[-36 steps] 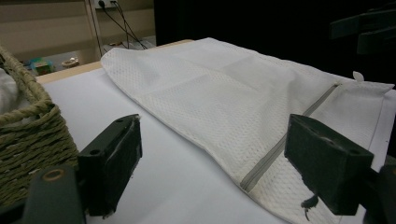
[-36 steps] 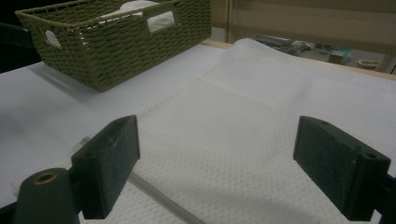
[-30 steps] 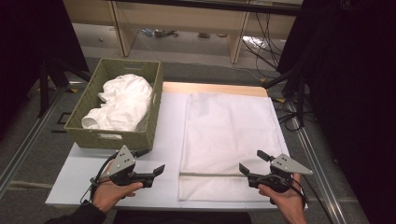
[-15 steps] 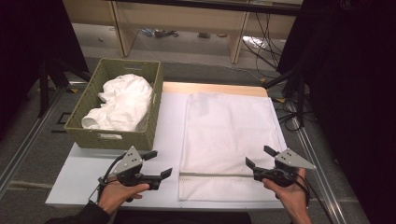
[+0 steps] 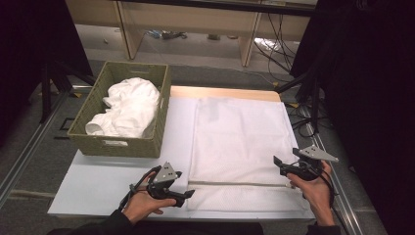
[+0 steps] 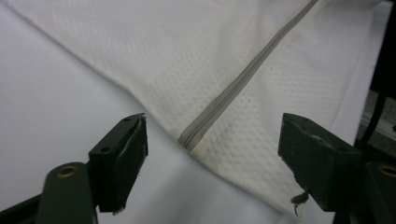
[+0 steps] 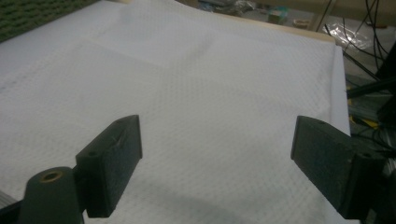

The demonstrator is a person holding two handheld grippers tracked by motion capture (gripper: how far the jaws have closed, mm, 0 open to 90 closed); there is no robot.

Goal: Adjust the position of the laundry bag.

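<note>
A white textured cloth (image 5: pixel 237 139) lies flat on the white table (image 5: pixel 98 181), with a thin grey stripe (image 5: pixel 235 184) across it near the front edge. My left gripper (image 5: pixel 188 194) is low at the cloth's front left edge. In the left gripper view (image 6: pixel 212 128) its jaws have just been closing a little. The end of the stripe (image 6: pixel 233 88) and the cloth's edge lie between them, and the pads are clear of the fabric. My right gripper (image 5: pixel 278 163) hovers open at the cloth's right edge, pointing left. In the right gripper view (image 7: pixel 217 126) the cloth (image 7: pixel 210 93) spreads out beneath its jaws.
A green woven basket (image 5: pixel 117 144) holding a crumpled white cloth (image 5: pixel 129 105) stands at the table's back left. A wooden board edge (image 5: pixel 225 93) shows behind the flat cloth. Cables (image 5: pixel 303 117) lie on the floor to the right of the table.
My left gripper has moved right and down to the cloth's front left edge. My right gripper has moved right, out to the cloth's right edge. The cloth has stayed flat.
</note>
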